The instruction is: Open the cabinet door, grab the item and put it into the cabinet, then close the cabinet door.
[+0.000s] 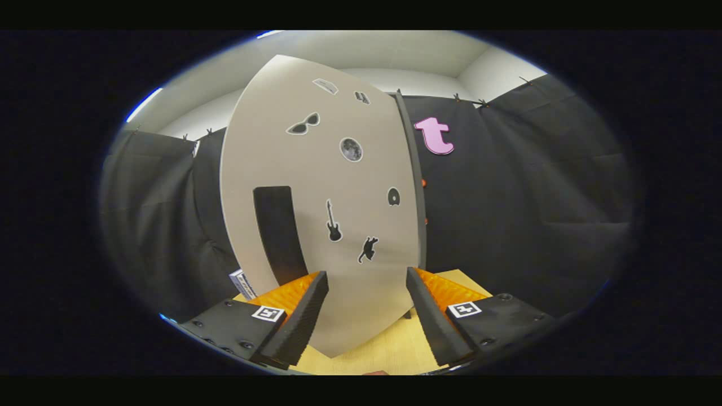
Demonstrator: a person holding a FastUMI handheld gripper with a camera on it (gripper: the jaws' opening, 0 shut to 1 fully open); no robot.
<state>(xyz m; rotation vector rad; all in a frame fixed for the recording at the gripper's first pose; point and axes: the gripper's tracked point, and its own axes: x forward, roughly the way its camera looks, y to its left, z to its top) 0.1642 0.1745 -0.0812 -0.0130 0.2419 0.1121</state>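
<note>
Just below my camera, the gripper [366, 307] has its two fingers spread well apart with nothing clamped between them, and the pale wooden tabletop [389, 352] shows in the gap. Right ahead of the fingers, filling the space between them, is the flat grey-beige cabinet door [316, 169], dotted with small black stickers — sunglasses, a moon, a guitar, a cat — and carrying a dark rectangular handle strip [278, 231] just beyond my left finger. I judge the door to be swung open and seen at a slant, since its dark edge [412, 180] runs down above the right finger and the door leans in the view; I cannot tell where the cabinet's inside lies from here. A small box with a striped printed side [242, 282] peeks out on the table just left of the door's lower corner, beside my left finger; I take it for the item to be stored, though most of it is hidden. The risk as I read it: the door stands very close to the fingertips, so any push forward could knock it further or slam it, and reaching for the box around the door's edge could snag a finger on the handle. My hand seems to hold the tool roughly level, rolled a little so the scene tilts, pointing squarely at the door face rather than at the box.
</note>
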